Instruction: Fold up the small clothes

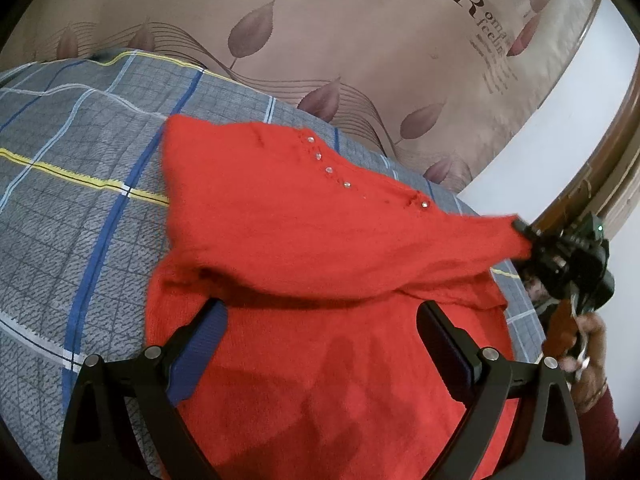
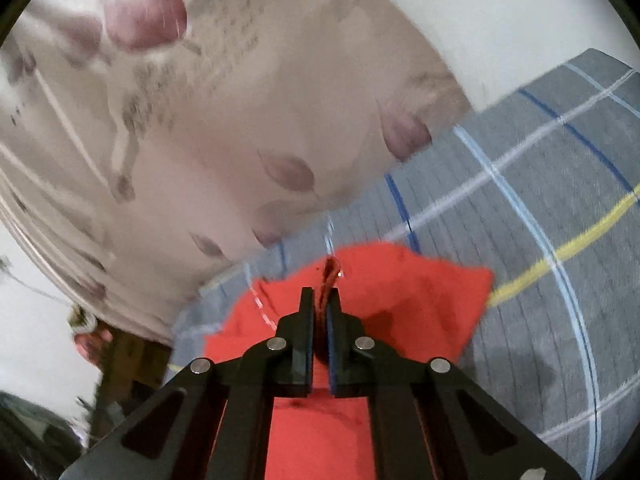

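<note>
1. While your right wrist view is blurred, it alone shows the grip close up: the right gripper (image 2: 320, 304) is clenched on a bunched pinch of the red sweater (image 2: 400, 288), dark knit squeezed between its fingers (image 2: 306, 332).
2. Your left wrist view alone shows the whole garment: the red sweater (image 1: 304, 248) lies on the checked bedsheet (image 1: 80, 200), and a row of small clear studs (image 1: 324, 164) runs ahead of the left gripper (image 1: 320, 320).
3. From that view, the right gripper (image 1: 524, 236) sits ahead and to the right, with the sweater's corner lifted and drawn out to it. Your hand (image 1: 588, 344) shows behind it.
4. Edges: the sweater's far edge lies ahead of the left gripper, short of the leaf-print curtain (image 1: 320, 40). Bare sheet spreads wide to the left; only a narrow strip shows to the right.
5. The left gripper is released, its fingers (image 1: 200, 340) spread wide over the sweater's near part. Whether they touch the knit you cannot tell.
6. Right of the right gripper, open sheet (image 2: 540, 240) extends far.
</note>
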`<action>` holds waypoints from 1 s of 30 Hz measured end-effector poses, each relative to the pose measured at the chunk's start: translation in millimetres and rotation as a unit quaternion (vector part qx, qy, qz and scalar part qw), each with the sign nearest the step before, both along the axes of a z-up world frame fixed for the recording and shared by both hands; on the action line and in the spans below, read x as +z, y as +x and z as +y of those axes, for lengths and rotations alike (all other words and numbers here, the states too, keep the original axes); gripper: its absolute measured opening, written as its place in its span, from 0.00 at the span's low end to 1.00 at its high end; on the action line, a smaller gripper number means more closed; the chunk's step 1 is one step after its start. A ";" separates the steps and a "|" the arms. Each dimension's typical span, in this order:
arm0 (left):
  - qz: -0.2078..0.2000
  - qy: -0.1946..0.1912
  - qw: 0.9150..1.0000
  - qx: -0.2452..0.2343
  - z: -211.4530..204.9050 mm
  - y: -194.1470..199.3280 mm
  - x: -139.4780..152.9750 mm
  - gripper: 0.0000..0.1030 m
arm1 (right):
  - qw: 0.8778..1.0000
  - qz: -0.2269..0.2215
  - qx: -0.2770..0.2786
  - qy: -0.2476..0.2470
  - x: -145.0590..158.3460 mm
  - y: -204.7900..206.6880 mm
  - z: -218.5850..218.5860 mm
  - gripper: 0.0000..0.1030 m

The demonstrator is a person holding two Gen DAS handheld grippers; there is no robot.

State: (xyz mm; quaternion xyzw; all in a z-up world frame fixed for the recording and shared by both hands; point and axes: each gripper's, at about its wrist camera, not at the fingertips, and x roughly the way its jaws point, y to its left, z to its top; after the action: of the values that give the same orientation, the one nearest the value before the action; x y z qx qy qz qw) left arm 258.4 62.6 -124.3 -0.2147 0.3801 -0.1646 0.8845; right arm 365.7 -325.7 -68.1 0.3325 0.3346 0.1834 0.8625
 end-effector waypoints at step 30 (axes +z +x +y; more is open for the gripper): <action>-0.008 -0.055 0.998 -0.028 7.9 15.3 2.5 0.93 | 0.994 0.078 -0.033 -0.062 -72.0 24.5 -3.8 0.05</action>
State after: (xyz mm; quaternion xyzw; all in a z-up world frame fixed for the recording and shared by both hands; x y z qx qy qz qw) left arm 273.8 70.5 -121.8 -0.2512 0.3693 -0.2122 0.8692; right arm 390.2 -329.5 -140.1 0.3026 0.4008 0.1075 0.8580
